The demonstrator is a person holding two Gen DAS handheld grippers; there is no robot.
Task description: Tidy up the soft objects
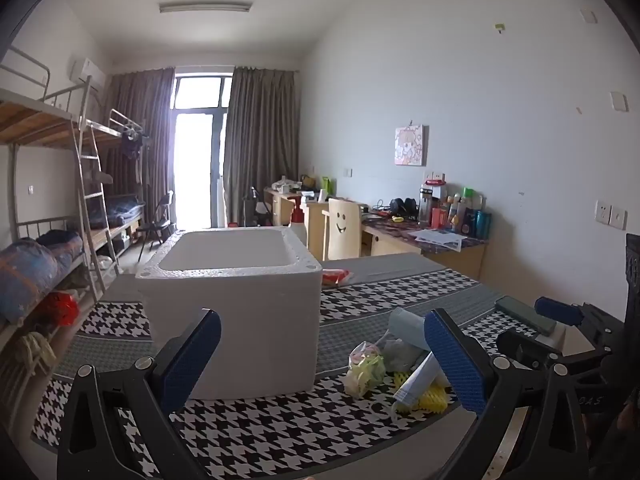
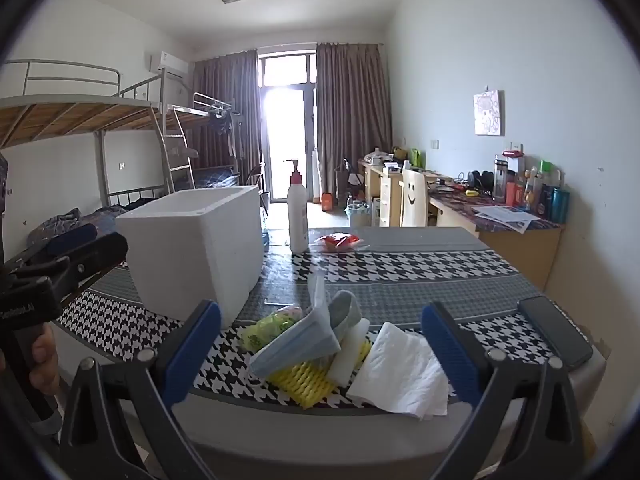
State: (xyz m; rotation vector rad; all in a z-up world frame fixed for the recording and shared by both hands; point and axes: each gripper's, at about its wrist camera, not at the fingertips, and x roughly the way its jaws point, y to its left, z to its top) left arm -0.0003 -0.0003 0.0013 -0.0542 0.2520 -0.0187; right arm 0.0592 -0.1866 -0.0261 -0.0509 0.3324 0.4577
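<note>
On the black-and-white houndstooth tablecloth (image 2: 400,268), the soft things lie heaped at the near edge: a white paper tissue (image 2: 404,372), a yellow foam net sleeve (image 2: 304,384), a grey-blue face mask (image 2: 304,340) and a clear bag of green-yellow stuff (image 2: 268,328). The open white foam box (image 2: 196,248) stands at ten o'clock from the heap. The right gripper (image 2: 320,352) hovers over the pile with fingers wide apart, empty; the left gripper (image 1: 320,360), facing the box, is likewise spread and empty.
</note>
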